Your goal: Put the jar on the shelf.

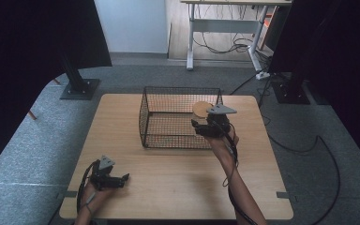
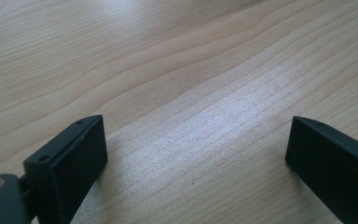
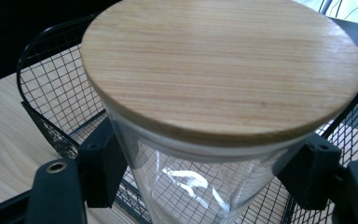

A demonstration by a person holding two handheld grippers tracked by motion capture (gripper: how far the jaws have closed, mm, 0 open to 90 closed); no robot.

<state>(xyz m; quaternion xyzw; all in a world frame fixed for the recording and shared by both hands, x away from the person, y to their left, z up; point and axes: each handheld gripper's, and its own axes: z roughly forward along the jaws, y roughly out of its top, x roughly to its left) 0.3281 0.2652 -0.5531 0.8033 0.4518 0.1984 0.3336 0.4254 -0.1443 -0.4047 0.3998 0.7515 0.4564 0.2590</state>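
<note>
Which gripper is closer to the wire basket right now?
Right. The right gripper holds a glass jar with a wooden lid at the wire basket's right end; the left gripper, jaws open, rests near the table's front left.

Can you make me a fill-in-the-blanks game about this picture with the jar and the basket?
1. The glass jar has a round lid made of ____.
2. The right gripper is shut on the ____.
3. The black basket is made of wire ____.
4. The left gripper is open above the bare ____.

Missing words: wood; jar; mesh; table
</note>
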